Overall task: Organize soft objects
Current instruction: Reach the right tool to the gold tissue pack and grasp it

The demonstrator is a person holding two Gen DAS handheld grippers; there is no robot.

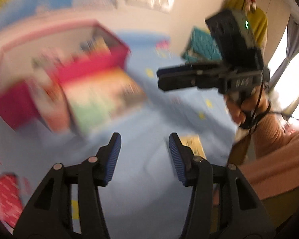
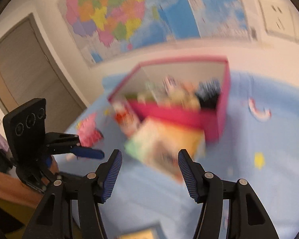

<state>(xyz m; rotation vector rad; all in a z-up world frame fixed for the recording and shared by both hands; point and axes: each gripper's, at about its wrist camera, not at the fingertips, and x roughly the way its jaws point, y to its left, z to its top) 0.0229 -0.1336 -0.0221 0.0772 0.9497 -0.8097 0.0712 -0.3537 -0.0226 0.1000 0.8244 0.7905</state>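
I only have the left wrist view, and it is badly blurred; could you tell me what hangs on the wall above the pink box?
Observer: A colourful map hangs on the wall behind the pink box.
Operator: Thank you. Is anything between the right gripper's fingers?
Observer: No, the right gripper is open and empty, aimed at the flat, colourful item leaning on the box front.
Operator: Anything left of the box?
Observer: A grey door stands there.

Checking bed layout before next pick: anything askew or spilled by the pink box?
Yes. A colourful flat pack leans tilted against the pink box front, outside it on the blue sheet. Blur hides detail.
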